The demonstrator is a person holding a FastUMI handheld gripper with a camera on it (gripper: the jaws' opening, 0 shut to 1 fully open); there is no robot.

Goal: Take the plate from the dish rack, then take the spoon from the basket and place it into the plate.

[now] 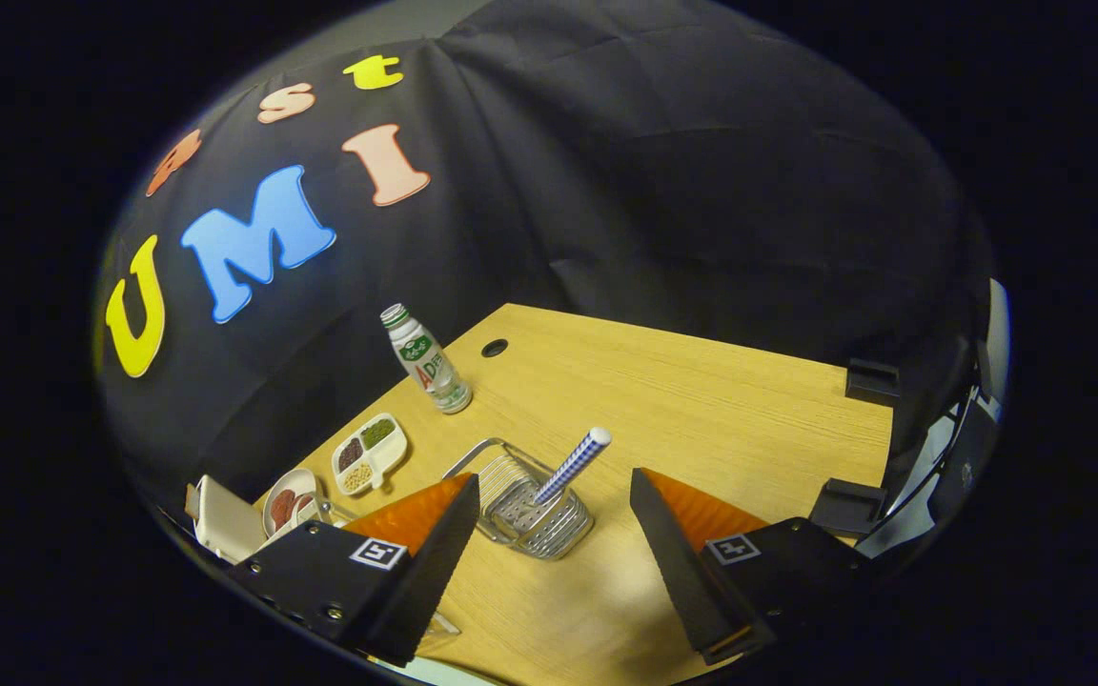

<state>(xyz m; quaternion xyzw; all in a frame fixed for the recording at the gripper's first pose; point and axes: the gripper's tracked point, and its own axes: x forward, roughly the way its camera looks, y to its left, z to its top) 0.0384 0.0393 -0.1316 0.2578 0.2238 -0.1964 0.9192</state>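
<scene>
Two fingers of the gripper (554,491) stand spread wide apart over the wooden table (721,410), jaws released and holding nothing. Each finger carries a small square marker on its base.

Just ahead of the fingers, a touch toward eleven o'clock from the gap between them, sits the wire basket (535,519), a small metal caddy resting on the tabletop. From it the spoon (573,465) rises, its checked blue-and-white handle leaning toward one o'clock, the tip well above the basket's rim. The bowl end is down inside the wires and I cannot make it out. The left finger's tip comes close beside the basket without touching it, as far as I can tell.

Beyond the basket, at about eleven o'clock, a small plastic bottle (425,360) with a green cap and a green-and-white label stands on the table, near the black cloth wall. A dark round hole (495,348) in the tabletop lies just to the bottle's right.

Out at nine to ten o'clock from the left finger, a white divided dish (370,453) holds three sorts of beans or grains, green, dark and pale. Next to it, nearer the table's edge, a round white plate (290,500) carries something reddish-brown, and a cream-coloured boxy thing (225,519) sits beside that, partly hidden behind the left finger's base.

At three o'clock, black clamps (871,381) grip the table's far edge.
</scene>
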